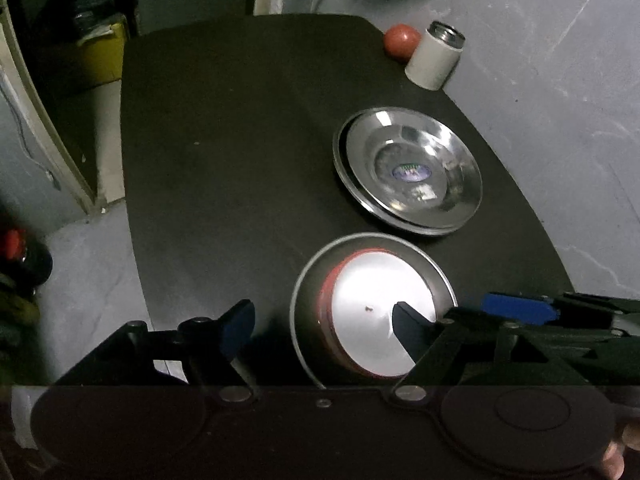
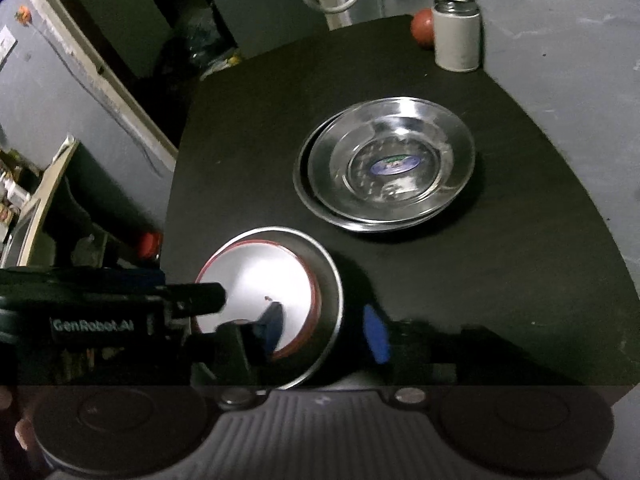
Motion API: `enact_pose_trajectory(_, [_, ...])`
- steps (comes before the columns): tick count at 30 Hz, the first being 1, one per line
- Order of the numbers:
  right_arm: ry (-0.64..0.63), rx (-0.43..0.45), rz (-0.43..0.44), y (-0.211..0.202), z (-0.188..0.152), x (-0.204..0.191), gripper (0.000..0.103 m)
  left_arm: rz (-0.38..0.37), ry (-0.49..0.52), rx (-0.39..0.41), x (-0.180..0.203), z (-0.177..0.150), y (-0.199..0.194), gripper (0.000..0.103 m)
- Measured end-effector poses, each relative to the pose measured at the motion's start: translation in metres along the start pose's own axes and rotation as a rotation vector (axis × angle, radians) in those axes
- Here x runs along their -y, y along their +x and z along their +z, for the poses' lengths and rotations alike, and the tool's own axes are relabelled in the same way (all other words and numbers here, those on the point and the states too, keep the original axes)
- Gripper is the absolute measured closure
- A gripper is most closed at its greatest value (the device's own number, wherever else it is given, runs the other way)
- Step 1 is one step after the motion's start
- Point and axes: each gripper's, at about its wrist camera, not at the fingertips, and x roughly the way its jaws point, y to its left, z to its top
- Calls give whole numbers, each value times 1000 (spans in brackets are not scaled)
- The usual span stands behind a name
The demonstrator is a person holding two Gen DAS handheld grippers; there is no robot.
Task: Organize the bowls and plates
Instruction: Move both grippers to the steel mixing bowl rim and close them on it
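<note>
Here, both your grippers hovered at the near edge of a dark, matte round table (image 1: pixel 224 152), over a steel bowl (image 2: pixel 326 300) with a white, red-rimmed bowl (image 2: pixel 260 280) nested inside. Your left gripper (image 1: pixel 324 326) was open, one finger outside the steel wall, the other above the white interior. Your right gripper (image 2: pixel 324 330) was open too, straddling the steel rim's right side. Farther right sat stacked steel plates (image 1: pixel 408 172), shiny, shallow, slightly offset. To move the bowls well, you likely needed to pinch the thin rim squarely and lift level; polished steel probably slips. A white cylinder (image 1: pixel 434 56) and red ball (image 1: pixel 401 41) stood far right.
</note>
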Motion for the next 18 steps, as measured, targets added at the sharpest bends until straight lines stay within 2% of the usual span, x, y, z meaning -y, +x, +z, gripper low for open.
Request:
enact_pose_trajectory(4, [10, 17, -11, -4, -2, 3, 32, 13, -17, 33, -7, 3, -4, 14])
enact_pose_trajectory(6, [13, 25, -21, -5, -2, 5, 20, 33, -19, 53, -11, 3, -6, 10])
enact_pose_trajectory(8, [13, 29, -36, -5, -2, 6, 14, 60, -24, 75, -17, 2, -7, 5])
enact_pose_trajectory(10, [10, 23, -53, -4, -3, 8, 13, 92, -34, 88, -25, 0, -8, 1])
enact_pose_trajectory(18, [35, -20, -89, 3, -6, 23, 7, 149, -66, 50, -55, -15, -4, 1])
